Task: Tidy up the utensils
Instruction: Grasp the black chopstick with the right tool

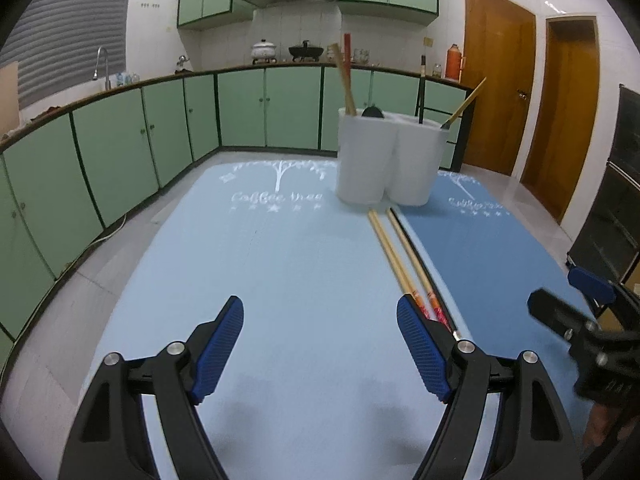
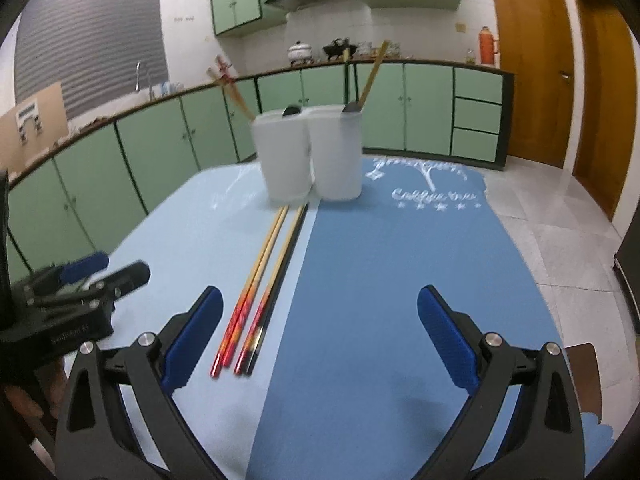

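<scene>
Several chopsticks [image 2: 262, 280] with red decorated ends lie side by side on the light blue mat [image 2: 188, 240], pointing at two white holders [image 2: 312, 156]. The holders stand together at the far end and hold chopsticks and dark utensils. In the left wrist view the chopsticks [image 1: 400, 256] run from the holders [image 1: 390, 156] toward my right finger. My left gripper [image 1: 320, 344] is open and empty above the light mat. My right gripper [image 2: 320, 340] is open and empty above the darker blue mat [image 2: 400, 280], with the chopsticks' red ends just inside its left finger.
The table carries a light blue mat [image 1: 260, 280] and a darker blue mat [image 1: 480, 260] side by side. Green kitchen cabinets [image 1: 120, 152] line the left and back. Wooden doors [image 1: 532, 100] stand at the right. Each gripper shows at the edge of the other's view.
</scene>
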Available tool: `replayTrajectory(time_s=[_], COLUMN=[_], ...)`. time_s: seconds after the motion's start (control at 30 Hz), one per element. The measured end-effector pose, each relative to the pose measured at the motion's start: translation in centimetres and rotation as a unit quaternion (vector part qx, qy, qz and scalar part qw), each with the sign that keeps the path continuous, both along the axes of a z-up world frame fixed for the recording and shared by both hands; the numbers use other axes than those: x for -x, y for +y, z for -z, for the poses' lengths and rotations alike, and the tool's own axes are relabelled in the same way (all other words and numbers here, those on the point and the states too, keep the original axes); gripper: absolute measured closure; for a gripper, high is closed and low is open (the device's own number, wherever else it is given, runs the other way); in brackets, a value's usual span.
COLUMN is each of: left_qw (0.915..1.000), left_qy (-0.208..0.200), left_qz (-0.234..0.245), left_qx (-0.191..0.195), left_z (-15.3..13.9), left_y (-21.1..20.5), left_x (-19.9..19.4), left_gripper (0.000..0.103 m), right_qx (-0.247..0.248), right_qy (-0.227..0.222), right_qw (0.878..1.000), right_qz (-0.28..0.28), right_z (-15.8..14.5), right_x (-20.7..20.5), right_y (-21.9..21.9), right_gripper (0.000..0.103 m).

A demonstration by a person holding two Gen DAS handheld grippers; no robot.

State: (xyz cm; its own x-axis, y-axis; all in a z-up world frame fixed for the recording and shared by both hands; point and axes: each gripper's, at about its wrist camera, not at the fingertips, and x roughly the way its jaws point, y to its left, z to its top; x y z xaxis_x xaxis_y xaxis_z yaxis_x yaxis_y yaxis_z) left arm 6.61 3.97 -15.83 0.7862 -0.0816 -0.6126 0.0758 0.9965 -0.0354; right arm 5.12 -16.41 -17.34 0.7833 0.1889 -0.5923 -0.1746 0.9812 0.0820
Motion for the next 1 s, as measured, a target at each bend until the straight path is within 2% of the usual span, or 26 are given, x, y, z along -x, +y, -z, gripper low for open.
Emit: replayTrajectory(time_s=[0.07,0.33,0.53,1.0], left_qw=[1.0000,0.9997,0.9993,0.9992], left_qy=[0.006,0.019,0.029,0.035], left_qz=[-0.002,-0.011,-0.019,-0.016], left_qx=[0.002,-0.011,-0.014,-0.007], left_z=[0.3,1.3,1.9,2.4], left_y=[0.2,0.5,1.1,1.1], left_x=[0.3,0.6,0.5,0.2], left_gripper=[0.025,0.025,0.025,0.025], right_qx=[0.006,0.025,0.036,0.061], right_qy=[0.012,0.050,0.070,0.088], right_qw=[1.000,0.998,0.997,0.994], right_qz=[-0.006,-0.024,-0.026,-0.027], right_z=[0.6,2.4,3.3,3.8], right_x=[0.2,0.7,0.5,-1.0], right_y=[0.3,1.8,2.4,3.5], right_gripper=[0.020,0.030,0.035,0.036])
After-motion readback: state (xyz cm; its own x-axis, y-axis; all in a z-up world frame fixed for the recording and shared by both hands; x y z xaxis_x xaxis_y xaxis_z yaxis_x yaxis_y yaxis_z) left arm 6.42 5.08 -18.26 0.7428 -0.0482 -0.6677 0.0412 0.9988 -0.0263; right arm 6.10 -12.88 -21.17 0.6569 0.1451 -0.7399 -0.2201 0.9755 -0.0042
